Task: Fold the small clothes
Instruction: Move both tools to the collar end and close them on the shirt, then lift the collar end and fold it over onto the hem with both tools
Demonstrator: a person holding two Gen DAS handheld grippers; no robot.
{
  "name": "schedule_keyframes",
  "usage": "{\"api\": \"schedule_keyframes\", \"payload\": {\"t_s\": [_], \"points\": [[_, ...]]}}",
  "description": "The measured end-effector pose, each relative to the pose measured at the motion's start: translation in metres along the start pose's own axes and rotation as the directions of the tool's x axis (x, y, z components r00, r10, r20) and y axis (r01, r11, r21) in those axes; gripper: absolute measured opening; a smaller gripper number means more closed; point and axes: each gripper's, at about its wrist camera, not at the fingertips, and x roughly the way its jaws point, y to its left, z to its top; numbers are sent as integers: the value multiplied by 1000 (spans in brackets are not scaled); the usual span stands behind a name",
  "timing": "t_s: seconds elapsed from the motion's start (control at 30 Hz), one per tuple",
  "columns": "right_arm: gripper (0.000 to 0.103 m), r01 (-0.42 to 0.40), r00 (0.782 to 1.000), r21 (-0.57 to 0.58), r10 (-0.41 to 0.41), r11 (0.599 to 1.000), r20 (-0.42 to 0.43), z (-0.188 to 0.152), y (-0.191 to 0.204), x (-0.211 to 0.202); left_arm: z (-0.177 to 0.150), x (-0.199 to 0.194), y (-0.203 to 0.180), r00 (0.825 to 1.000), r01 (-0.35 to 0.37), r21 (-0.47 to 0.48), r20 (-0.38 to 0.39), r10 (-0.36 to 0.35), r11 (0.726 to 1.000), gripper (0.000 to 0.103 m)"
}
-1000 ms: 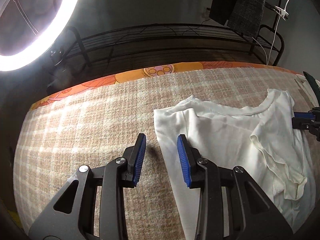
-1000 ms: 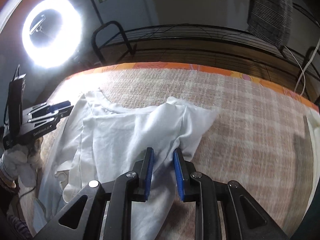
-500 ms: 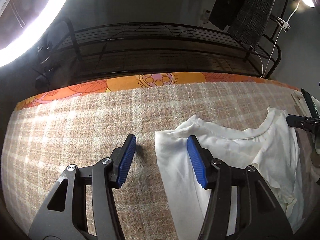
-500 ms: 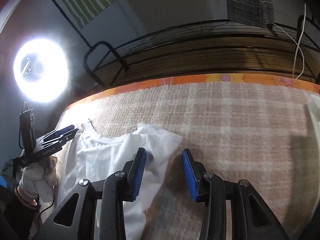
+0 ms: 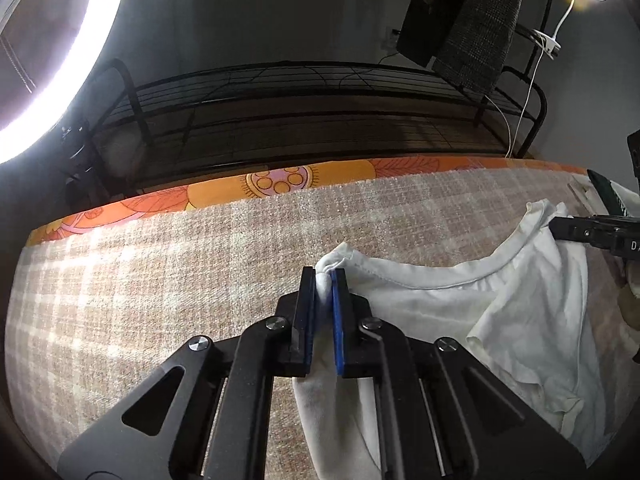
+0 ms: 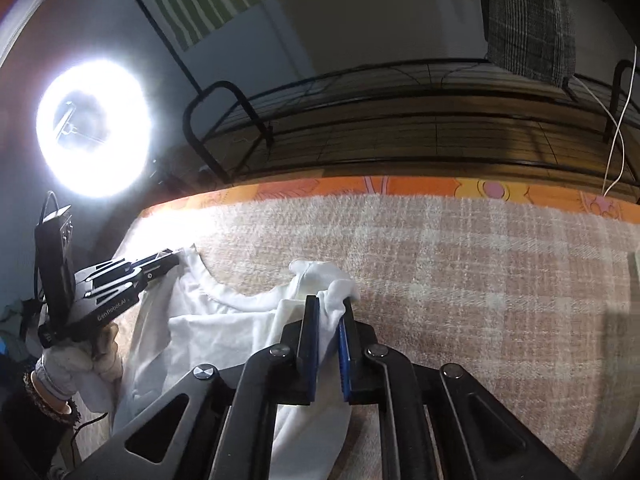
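Note:
A small white shirt [image 5: 460,312] lies rumpled on a beige plaid blanket [image 5: 160,300]. My left gripper [image 5: 323,274] is shut on the shirt's left shoulder corner, and the cloth bunches up between the blue pads. In the right wrist view my right gripper [image 6: 330,302] is shut on the shirt's [image 6: 224,324] other shoulder corner, with a fold of fabric pinched between its pads. Each view shows the other gripper at its edge: the right gripper [image 5: 592,232] at the neckline's far end, the left gripper [image 6: 160,264] held by a gloved hand [image 6: 68,360].
An orange flowered sheet [image 5: 280,184] edges the far side of the blanket. Behind it stands a black metal rack [image 5: 320,120]. A ring light [image 6: 94,128] glares at the left. Dark and checked clothes [image 5: 476,20] hang at the back right. Bare blanket [image 6: 500,300] stretches to the right.
Both grippers have gone from open beside the shirt's shoulder corners to shut on them. The pinched corners now bunch up and lift slightly off the blanket.

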Motion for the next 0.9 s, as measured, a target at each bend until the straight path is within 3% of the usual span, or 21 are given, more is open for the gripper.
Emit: {"api": "schedule_keyframes", "payload": {"t_s": [0.43,0.63,0.9], "points": [[5,-32,997,-58,36,998,67,-15,35,-76,-23,-102,-15,995,17,28,94,-20,999,5],[5,-27,997,-88,34,996,76,-44,59,-120,-47,-151,-30,993,15,58,117,-22,998,5],[5,-16,997,-117,24,993,68,-99,81,-162,-103,-205,-55,991,7,103,132,-21,995,5]]}}
